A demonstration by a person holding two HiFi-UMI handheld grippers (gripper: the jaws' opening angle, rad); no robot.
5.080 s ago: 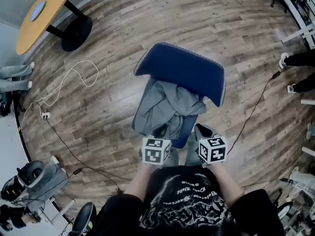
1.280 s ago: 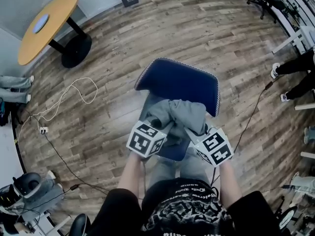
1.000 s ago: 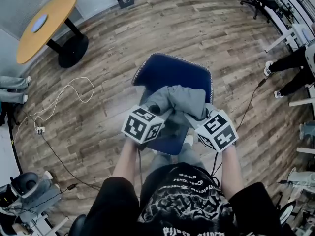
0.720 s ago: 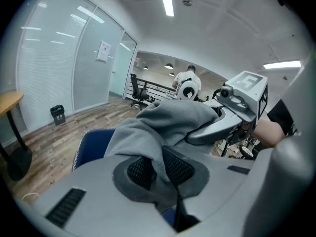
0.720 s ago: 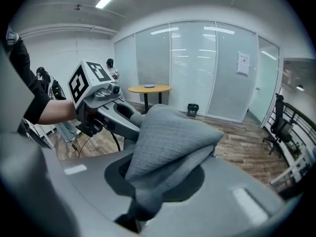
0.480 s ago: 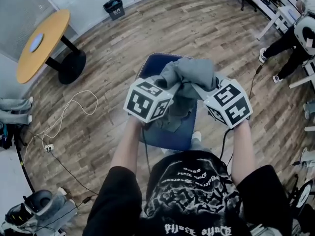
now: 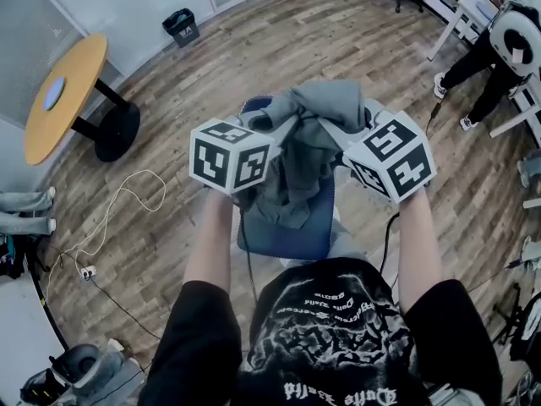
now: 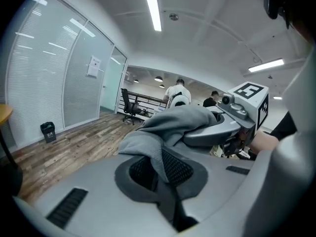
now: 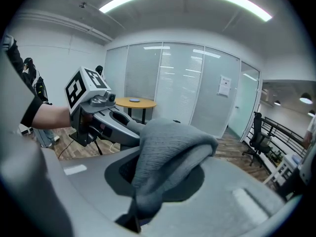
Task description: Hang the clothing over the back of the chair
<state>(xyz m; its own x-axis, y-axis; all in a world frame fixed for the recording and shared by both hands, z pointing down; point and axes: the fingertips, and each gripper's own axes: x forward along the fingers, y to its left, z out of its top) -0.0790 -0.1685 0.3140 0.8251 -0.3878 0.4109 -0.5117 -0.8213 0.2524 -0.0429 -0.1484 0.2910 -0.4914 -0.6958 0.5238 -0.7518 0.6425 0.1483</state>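
Nearest us, our left gripper [image 7: 264,134] and right gripper [image 7: 351,146] each have their jaws pinched shut on a fold of the grey sweatshirt [image 7: 308,150]. It hangs bunched between them, its span running left to right. Below it stands the blue chair [image 7: 296,235]. Its backrest [image 7: 256,105] lies beyond the jaws, mostly hidden behind the cloth. We judge the carry must go forward and over, both hands equally near.
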